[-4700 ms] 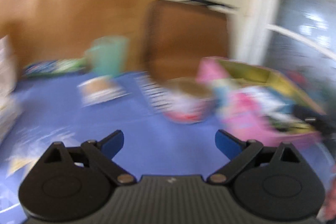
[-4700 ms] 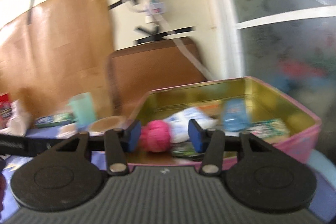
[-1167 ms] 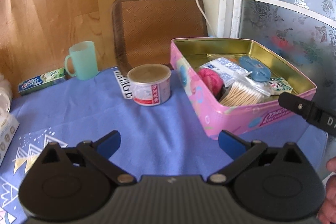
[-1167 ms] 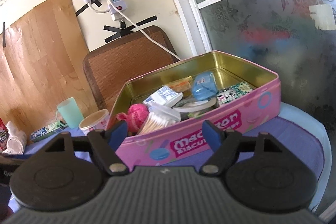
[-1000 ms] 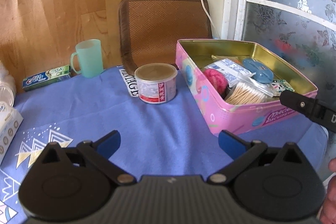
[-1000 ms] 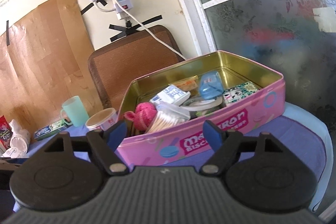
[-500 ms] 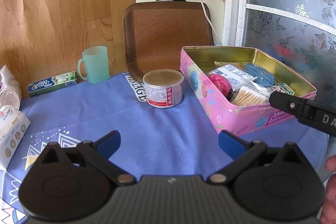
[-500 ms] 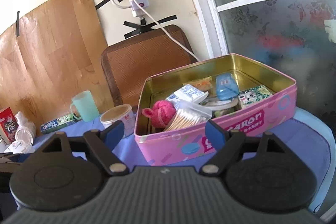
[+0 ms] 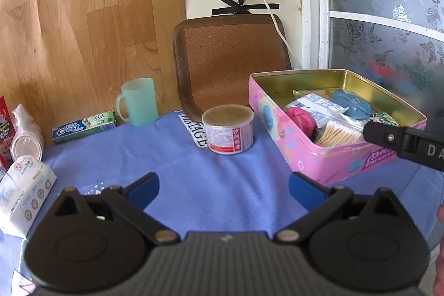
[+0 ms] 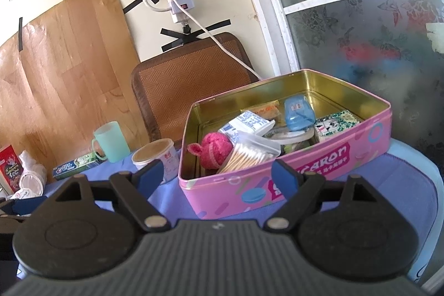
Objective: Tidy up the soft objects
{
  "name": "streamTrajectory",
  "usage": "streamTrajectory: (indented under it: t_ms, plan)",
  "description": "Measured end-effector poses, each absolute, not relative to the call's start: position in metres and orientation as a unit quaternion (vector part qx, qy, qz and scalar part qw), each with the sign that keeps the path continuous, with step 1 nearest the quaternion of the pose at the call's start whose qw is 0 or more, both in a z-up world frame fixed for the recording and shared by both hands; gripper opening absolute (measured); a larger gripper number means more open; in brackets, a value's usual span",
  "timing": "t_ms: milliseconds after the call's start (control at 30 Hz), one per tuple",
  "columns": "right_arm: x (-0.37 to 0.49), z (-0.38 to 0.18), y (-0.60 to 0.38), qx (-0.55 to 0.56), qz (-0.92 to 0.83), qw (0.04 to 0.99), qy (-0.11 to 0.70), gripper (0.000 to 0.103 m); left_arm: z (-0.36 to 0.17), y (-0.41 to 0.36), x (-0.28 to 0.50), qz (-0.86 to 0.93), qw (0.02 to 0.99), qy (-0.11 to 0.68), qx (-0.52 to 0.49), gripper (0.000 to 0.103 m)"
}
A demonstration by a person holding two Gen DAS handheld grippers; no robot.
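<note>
A pink biscuit tin [image 9: 313, 157] [image 10: 305, 179] stands open on the blue tablecloth at the right. Inside it lie a pink knitted soft toy [image 9: 301, 119] [image 10: 213, 149], a pack of cotton swabs [image 9: 337, 133] [image 10: 249, 154], a white-blue pack [image 10: 247, 124], a blue case [image 9: 351, 106] [image 10: 298, 113] and a patterned box [image 10: 335, 125]. My left gripper [image 9: 223, 187] is open over the cloth, well short of the tin. Just before the tin's front wall, my right gripper [image 10: 217, 175] is open and empty. A tissue pack [image 9: 23, 193] lies at the far left.
A round can [image 9: 228, 129] [image 10: 156, 157] stands left of the tin. A mint-green mug [image 9: 138, 101] [image 10: 111, 142] and a toothpaste box [image 9: 83, 126] [image 10: 77, 162] sit at the back by the wooden wall. A brown chair back [image 9: 230, 57] rises behind the table. Stacked cups [image 9: 25, 135] stand at the left.
The right gripper let go of the pink toy, which now lies in the tin, and drew back. Both grippers have pulled away from the tin, so more of the table shows.
</note>
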State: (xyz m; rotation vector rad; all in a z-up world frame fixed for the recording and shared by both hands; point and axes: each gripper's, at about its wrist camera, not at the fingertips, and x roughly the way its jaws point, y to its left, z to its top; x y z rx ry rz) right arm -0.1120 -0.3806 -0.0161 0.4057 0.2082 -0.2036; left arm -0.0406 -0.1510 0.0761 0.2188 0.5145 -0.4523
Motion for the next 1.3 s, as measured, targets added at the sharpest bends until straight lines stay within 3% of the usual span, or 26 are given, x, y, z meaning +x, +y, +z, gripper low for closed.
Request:
streamTrajectory:
  t_ms: [1300]
  plan:
    - [-0.1202, -0.0129, -0.3814, 0.217, -0.117, 0.965, 0.085, 0.087, 0.0716, -0.1540, -0.0410, -0.210, 0.931, 0.270, 0.130, 0.103]
